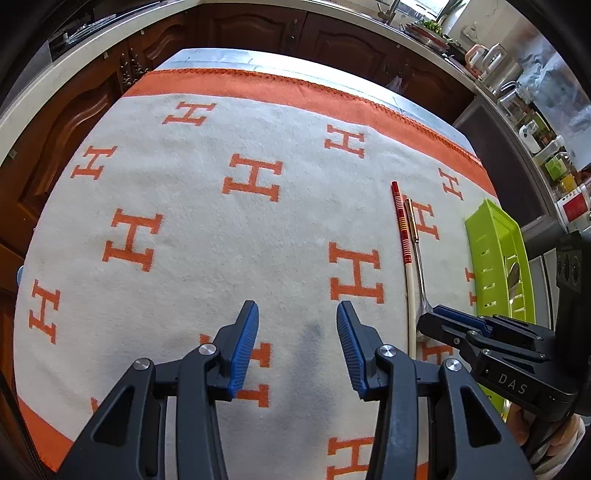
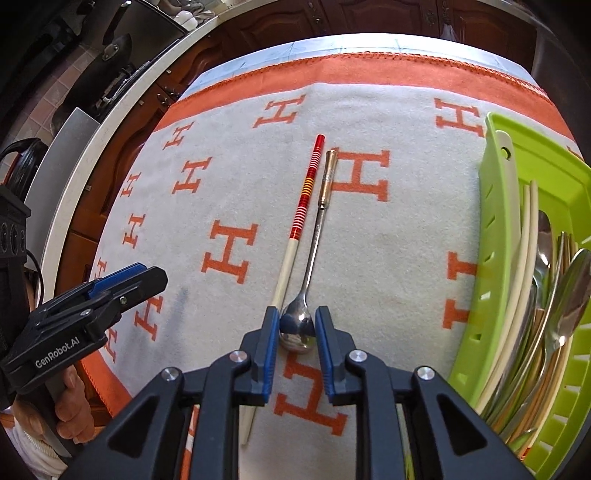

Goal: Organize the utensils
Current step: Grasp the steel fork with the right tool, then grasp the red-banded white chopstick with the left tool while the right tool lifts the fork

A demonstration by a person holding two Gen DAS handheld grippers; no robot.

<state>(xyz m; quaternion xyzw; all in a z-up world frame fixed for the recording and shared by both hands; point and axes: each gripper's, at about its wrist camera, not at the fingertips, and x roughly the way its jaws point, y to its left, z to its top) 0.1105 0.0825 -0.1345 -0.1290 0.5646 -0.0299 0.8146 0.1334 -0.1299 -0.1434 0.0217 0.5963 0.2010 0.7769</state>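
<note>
A long silver spoon (image 2: 312, 243) with a gold handle end lies on the white and orange blanket (image 2: 388, 240). A single red-and-cream chopstick (image 2: 295, 229) lies just left of it. My right gripper (image 2: 296, 319) is open, its blue pads either side of the spoon bowl, close to its edges. The spoon (image 1: 421, 269) and chopstick (image 1: 403, 236) also show in the left wrist view, right of my left gripper (image 1: 297, 314). The left gripper is open and empty above the blanket. The right gripper (image 1: 454, 319) appears there at the spoon bowl.
A lime green slotted tray (image 2: 491, 236) at the right holds several spoons and cream chopsticks; it also shows in the left wrist view (image 1: 484, 254). Dark wooden cabinets (image 1: 258, 29) and a counter with jars ring the table's far sides.
</note>
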